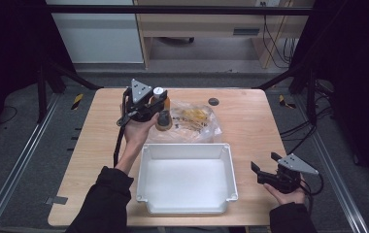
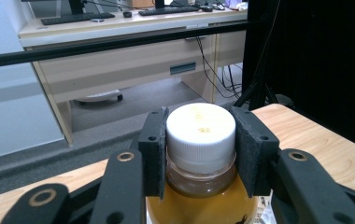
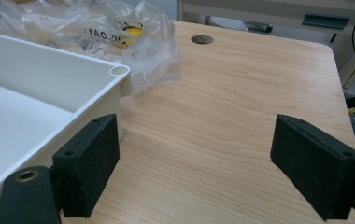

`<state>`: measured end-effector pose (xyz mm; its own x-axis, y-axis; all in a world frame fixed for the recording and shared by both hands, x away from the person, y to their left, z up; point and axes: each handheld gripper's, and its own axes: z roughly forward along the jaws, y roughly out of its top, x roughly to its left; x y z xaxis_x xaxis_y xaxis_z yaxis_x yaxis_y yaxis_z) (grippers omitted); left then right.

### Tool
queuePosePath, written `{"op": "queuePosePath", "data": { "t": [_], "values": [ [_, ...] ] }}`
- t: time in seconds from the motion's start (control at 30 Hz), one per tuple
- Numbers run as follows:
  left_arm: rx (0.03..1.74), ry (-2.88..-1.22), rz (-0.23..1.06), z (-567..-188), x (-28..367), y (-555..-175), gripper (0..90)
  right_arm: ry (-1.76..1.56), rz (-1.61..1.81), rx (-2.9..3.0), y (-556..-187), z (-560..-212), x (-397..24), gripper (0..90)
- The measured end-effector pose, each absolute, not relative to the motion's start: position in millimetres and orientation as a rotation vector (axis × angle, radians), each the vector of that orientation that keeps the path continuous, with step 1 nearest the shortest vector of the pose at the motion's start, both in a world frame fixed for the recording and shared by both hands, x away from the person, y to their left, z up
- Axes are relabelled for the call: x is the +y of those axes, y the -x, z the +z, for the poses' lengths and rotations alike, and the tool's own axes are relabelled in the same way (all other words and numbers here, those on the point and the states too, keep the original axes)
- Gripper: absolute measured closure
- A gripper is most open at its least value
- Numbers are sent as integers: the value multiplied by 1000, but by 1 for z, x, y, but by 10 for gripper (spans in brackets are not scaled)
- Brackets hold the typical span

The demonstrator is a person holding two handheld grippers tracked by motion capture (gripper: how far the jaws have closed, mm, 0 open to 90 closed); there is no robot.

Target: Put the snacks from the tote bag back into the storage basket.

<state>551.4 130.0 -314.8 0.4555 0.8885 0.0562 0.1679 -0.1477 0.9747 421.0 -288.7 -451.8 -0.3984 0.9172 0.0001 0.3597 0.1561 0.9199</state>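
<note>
An amber bottle (image 1: 163, 115) with a white cap (image 2: 200, 133) is held above the far left part of the table. My left gripper (image 1: 159, 101) is shut on the bottle, both pads (image 2: 154, 149) pressing the cap and neck. The bottle's lower body is cut off in the left gripper view. A white tray (image 1: 186, 156) lies empty at the table's near middle. My right gripper (image 1: 259, 169) rests low at the near right, to the right of the tray, jaws wide apart with only bare table between them. The tray's corner (image 3: 118, 71) sits just beyond its left pad (image 3: 91, 158).
A crumpled clear plastic bag (image 1: 194, 121) with yellow-printed contents lies just behind the tray, beside the held bottle. A round dark grommet (image 1: 213, 101) is set in the far table top. Black frame legs stand at both far corners. Bare wood stretches right of the tray.
</note>
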Motion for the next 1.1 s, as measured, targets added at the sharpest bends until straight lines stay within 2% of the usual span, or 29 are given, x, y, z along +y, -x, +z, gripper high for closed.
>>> {"op": "queuePosePath", "data": {
  "t": [0.57, 1.1],
  "values": [
    [905, -1615, 847, -294, 138, -535, 590, -1215, 1222, 1848, -421, -452, -289, 159],
    [875, -1621, 814, -294, 143, -508, 589, -1214, 1217, 1848, -420, -452, -289, 159]
  ]
}}
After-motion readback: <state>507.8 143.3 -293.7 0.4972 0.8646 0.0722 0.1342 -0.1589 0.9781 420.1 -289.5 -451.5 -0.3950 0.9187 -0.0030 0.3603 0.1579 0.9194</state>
